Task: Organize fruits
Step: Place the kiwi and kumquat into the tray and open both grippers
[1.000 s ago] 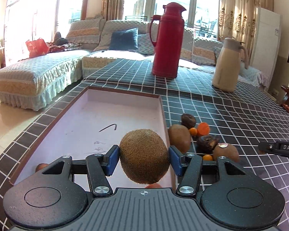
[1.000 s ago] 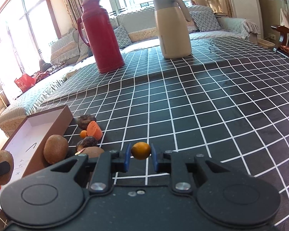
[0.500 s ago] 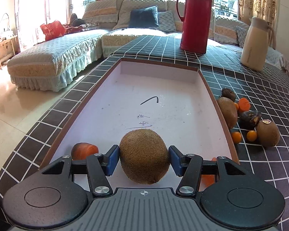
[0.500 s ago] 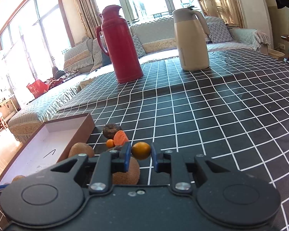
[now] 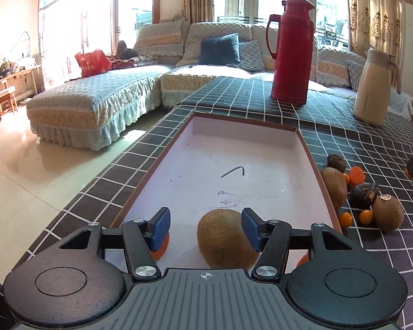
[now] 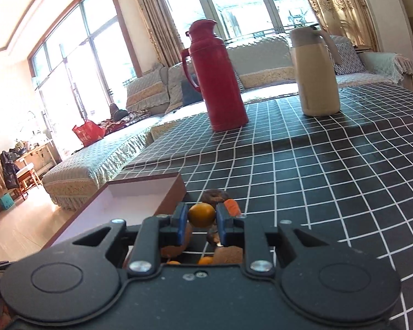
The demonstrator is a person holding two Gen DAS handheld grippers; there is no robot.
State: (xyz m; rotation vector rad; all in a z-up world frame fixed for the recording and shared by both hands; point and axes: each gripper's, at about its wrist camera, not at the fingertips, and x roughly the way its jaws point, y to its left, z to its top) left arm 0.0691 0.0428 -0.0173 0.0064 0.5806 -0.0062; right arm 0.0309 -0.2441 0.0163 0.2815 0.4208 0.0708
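Left wrist: left gripper (image 5: 205, 227) jaws just opened and apart, the kiwi (image 5: 225, 238) released between them on the tray (image 5: 305, 170) floor; orange pieces beside either finger; more fruit waits on the counter (image 5: 371, 148) to its right. Right wrist: right gripper (image 6: 198, 220) clamped on a small orange (image 6: 201, 215), tray ahead-left; sorting looks under halfway

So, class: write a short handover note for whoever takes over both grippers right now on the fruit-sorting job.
Left gripper: jaws open, just opened; kiwi lies loose between them in the box.
Right gripper: jaws shut on a small orange fruit, above the pile beside the box.
Done: one kiwi boxed, with orange pieces near it.
Left: box the held fruit, then the two kiwis, dark fruits and small orange ones on the tablecloth.
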